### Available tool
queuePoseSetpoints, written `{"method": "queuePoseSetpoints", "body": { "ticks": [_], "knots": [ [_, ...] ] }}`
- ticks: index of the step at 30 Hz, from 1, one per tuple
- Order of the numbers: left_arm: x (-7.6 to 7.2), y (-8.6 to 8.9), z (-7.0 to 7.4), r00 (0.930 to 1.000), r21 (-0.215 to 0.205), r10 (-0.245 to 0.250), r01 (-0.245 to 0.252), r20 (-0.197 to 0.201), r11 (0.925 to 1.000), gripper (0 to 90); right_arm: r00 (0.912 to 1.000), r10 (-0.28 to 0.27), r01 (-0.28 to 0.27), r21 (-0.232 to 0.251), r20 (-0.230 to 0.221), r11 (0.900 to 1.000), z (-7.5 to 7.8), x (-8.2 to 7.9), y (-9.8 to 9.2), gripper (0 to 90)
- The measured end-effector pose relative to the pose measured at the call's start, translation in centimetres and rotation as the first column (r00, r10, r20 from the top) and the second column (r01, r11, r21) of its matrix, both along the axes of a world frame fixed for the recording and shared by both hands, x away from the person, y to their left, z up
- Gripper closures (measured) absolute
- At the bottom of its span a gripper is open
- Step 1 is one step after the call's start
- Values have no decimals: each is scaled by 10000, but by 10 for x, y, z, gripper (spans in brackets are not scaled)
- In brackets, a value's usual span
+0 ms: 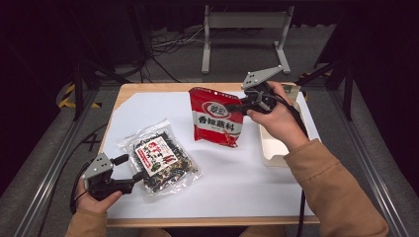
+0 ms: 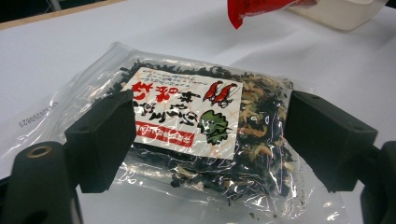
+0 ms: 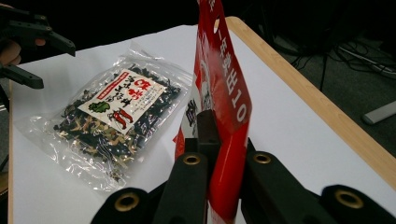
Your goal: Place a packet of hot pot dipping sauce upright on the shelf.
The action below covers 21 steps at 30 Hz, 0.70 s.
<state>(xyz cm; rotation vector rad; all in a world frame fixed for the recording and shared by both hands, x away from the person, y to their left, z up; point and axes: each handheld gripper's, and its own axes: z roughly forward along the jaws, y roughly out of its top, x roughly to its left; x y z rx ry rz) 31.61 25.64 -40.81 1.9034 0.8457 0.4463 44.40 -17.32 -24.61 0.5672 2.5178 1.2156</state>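
Red snack bag (image 1: 216,117) is pinched at its upper right edge by the right hand-held gripper (image 1: 240,105), jaws clamped tight on the foil. The bag hangs upright in the air over the white sheet (image 1: 237,177) covering the desk (image 1: 148,87), its bottom edge just clear of the surface or barely touching; cannot tell which. In the right gripper view the red foil (image 3: 224,107) runs edge-on up between the two black jaws, white print visible on it.

Right hand (image 1: 276,118) is wrapped around the gripper body, orange sleeve (image 1: 331,192) coming in from the bottom right. The grey three-cornered plate sits on top of the gripper, pointing to the far side of the desk.

Clear bag of dried seaweed mix (image 1: 159,159) lies flat on the sheet, near-left of the red bag and apart from it. It has a white label with red and black print and a green leaf graphic.

Left hand-held gripper (image 1: 137,168) is wide open, low at the near-left of the desk. Its jaws (image 2: 102,140) straddle the near end of the seaweed bag (image 2: 196,126), pads not pressing on it. Whether the jaw tips touch the plastic I cannot tell. Left hand (image 1: 99,195) holds the gripper at the desk's near edge.

A shallow beige tray (image 1: 272,148) sits on the right side of the desk, partly under the right forearm, just beside the red bag's lower corner.
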Motion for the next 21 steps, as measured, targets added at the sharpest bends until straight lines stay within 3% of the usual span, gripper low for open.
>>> {"method": "queuePoseSetpoints", "body": {
  "ticks": [9,21],
  "knots": [
    [1,-1,-1,10000,-9,4,-4,-46,10000,176,9987,-84,83,26,512,10000,16,-9,-14,888],
    [3,-2,-2,10000,21,11,-10,-62,10000,176,9959,-225,217,99,878,9997,29,-18,-40,888]
  ]
}}
